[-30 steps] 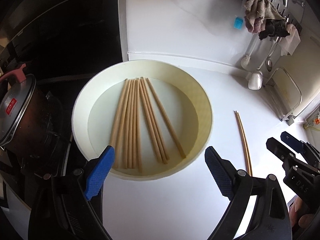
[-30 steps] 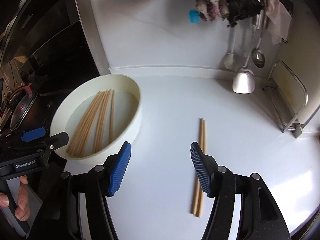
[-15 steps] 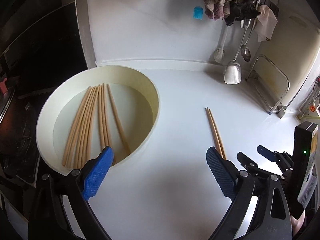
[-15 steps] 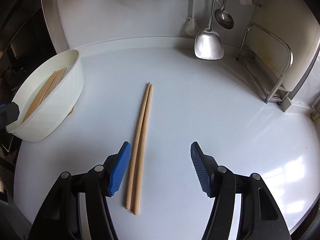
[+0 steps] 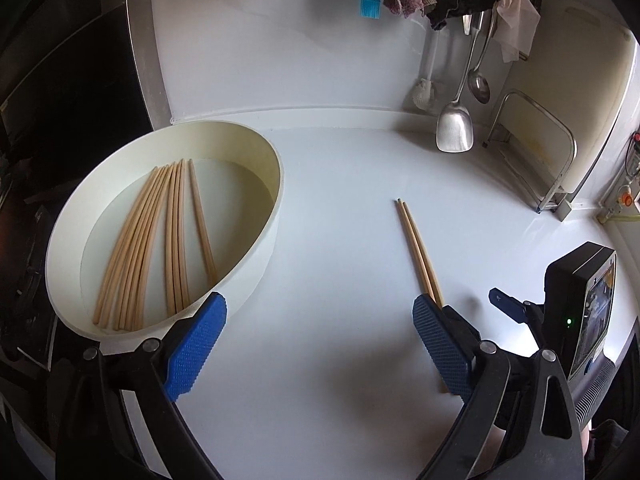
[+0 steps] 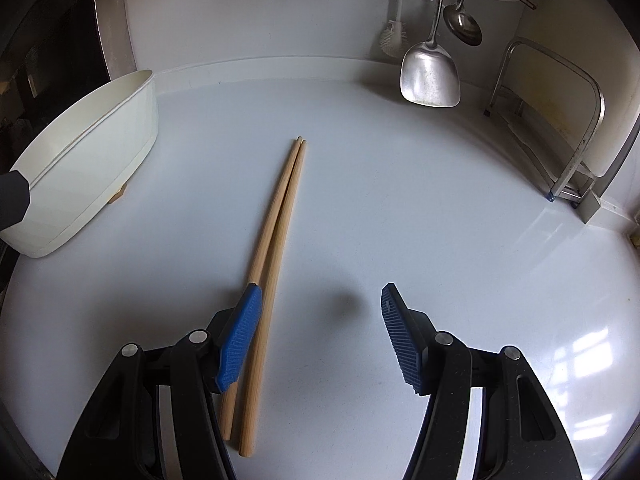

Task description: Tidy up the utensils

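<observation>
The right gripper (image 6: 320,320) is hanging low over the white counter (image 6: 400,208) with its jaws spread wide and nothing between them. A loose pair of chopsticks (image 6: 276,248) is lying flat on the counter, the two sticks side by side and touching along most of their length, tips pointing toward the back wall. The gripper's left blue pad (image 6: 240,340) is sitting over the near part of the pair, covering one stick — whether it is touching the wood cannot be told. The right pad is standing well apart from the sticks.

The left gripper (image 5: 320,344) is likewise released, its blue fingers (image 5: 196,344) held wide over bare counter. In its view the same pair (image 5: 418,252) is running away from the right finger, whose tip is hiding the near end. To the left, a round cream basin (image 5: 276,184) is resting at the counter's edge, holding a bundle of chopsticks (image 5: 152,240) — all lying flat on its floor, roughly parallel and fanned slightly.

At the back wall a metal spatula (image 6: 430,76) and a ladle (image 6: 464,24) are hanging beside a wire rack (image 6: 560,120).
</observation>
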A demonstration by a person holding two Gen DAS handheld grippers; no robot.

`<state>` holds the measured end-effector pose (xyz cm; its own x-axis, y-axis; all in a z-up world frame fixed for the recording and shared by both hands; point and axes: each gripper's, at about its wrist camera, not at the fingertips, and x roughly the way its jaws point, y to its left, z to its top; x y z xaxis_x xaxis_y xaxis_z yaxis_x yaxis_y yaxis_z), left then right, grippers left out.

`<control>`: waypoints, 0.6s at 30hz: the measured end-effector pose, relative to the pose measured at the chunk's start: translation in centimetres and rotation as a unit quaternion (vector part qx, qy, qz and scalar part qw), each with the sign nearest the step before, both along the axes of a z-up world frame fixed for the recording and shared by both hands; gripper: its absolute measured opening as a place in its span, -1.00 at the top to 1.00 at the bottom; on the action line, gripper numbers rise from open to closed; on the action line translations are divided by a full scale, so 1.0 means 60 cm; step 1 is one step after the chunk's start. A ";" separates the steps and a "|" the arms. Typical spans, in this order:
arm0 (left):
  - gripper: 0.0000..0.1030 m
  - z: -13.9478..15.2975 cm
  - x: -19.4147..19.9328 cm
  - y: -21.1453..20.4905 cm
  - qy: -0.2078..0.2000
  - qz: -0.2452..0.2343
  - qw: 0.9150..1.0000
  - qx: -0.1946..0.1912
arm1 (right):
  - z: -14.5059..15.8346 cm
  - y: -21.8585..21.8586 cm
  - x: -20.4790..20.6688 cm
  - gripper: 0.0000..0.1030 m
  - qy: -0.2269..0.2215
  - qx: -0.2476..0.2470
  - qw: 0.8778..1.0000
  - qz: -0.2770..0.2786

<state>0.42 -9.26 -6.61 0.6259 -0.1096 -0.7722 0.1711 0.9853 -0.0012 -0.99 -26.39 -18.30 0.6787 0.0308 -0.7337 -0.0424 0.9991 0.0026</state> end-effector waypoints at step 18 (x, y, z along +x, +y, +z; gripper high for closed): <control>-0.80 -0.034 -0.005 -0.046 0.022 0.012 1.000 -0.010 | -0.006 -0.020 -0.001 0.85 -0.006 -0.007 0.999 0.043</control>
